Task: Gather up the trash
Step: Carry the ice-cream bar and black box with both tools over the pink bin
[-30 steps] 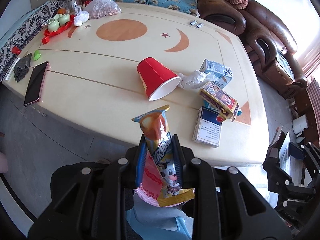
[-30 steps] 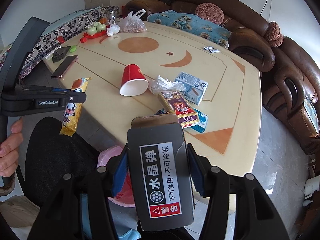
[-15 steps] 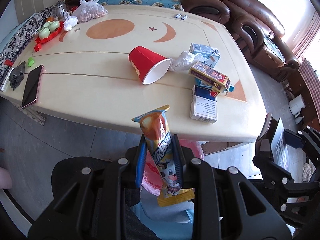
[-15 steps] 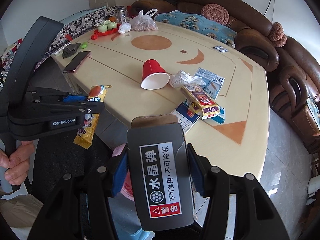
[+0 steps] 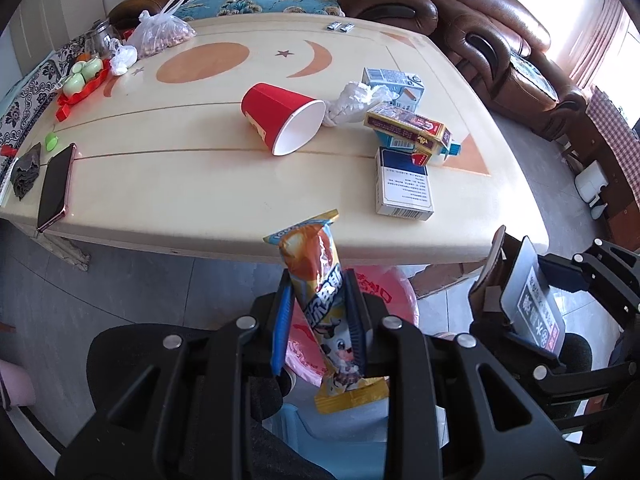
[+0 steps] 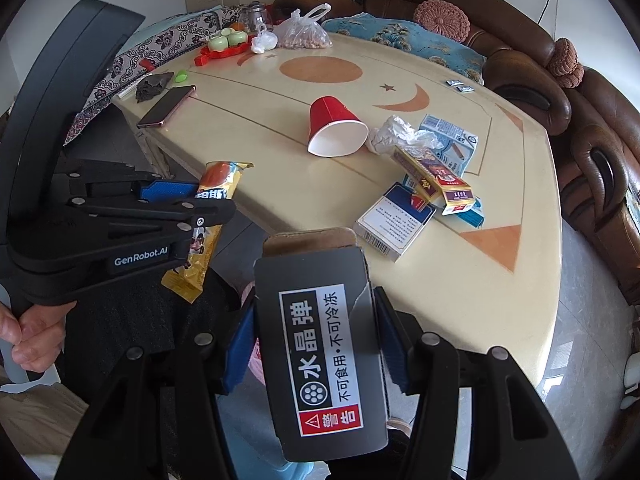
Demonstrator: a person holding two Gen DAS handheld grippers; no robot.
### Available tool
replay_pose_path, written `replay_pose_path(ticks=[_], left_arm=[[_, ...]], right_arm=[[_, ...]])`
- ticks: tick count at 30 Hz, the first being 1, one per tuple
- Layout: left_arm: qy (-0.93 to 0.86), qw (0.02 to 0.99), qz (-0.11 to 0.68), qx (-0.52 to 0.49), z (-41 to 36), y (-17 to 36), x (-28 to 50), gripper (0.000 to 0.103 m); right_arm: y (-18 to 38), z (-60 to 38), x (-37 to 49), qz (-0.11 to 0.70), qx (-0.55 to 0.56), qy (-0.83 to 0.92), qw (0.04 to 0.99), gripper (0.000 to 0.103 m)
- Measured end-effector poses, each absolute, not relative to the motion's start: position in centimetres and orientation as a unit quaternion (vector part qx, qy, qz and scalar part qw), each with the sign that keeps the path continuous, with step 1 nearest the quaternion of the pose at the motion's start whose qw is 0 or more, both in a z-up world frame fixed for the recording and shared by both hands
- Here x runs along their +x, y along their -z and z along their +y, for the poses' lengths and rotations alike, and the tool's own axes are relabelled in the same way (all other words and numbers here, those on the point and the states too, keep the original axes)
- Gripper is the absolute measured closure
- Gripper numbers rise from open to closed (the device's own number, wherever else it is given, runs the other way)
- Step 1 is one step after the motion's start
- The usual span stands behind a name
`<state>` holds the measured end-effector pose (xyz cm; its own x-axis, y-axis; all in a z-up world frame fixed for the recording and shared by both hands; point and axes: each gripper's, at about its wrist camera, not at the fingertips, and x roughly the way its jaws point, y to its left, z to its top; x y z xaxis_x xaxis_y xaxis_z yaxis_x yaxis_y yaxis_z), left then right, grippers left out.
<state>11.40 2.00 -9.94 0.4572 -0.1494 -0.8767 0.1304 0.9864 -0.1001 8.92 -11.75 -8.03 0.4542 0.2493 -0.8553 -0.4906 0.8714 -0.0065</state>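
Note:
My left gripper (image 5: 320, 300) is shut on an orange snack wrapper (image 5: 316, 280) and holds it off the table's near edge, above a pink bin (image 5: 384, 292). The wrapper also shows in the right wrist view (image 6: 216, 192). My right gripper (image 6: 316, 320) is shut on a grey cardboard box (image 6: 320, 352) with a warning label; the box also shows in the left wrist view (image 5: 528, 300). On the table lie a tipped red cup (image 5: 284, 116), crumpled tissue (image 5: 352, 100), a white-blue box (image 5: 402, 184), a purple-gold box (image 5: 408, 126) and a blue carton (image 5: 394, 82).
The cream table (image 5: 160, 184) also carries a phone (image 5: 56, 188), a dark cloth (image 5: 26, 168), a red fruit tray (image 5: 84, 80) and a plastic bag (image 5: 162, 36). A brown sofa (image 5: 480, 28) wraps the far and right sides. A black chair back (image 5: 132, 344) is below me.
Both grippers have drawn back and down from the table's near edge with their loads. The pink bin has come into view under the left gripper's wrapper.

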Motion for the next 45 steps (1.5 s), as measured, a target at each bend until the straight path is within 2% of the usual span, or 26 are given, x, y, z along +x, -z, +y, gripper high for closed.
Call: replay_pose_path(ticks=[26,45], left_arm=[[0.104,0.804,0.585,0.023,-0.2,22.6,12.4,0.078],[0.088,0.745,0.661,-0.031,0.5,30.8,15.2,0.078]], right_arm=[[20.7,-12.1,9.7,0.524,-0.097,-0.201,0.822,0.049],[29.9,-12.2,11.5,0.558,-0.089,-0.183,0.804,0.049]])
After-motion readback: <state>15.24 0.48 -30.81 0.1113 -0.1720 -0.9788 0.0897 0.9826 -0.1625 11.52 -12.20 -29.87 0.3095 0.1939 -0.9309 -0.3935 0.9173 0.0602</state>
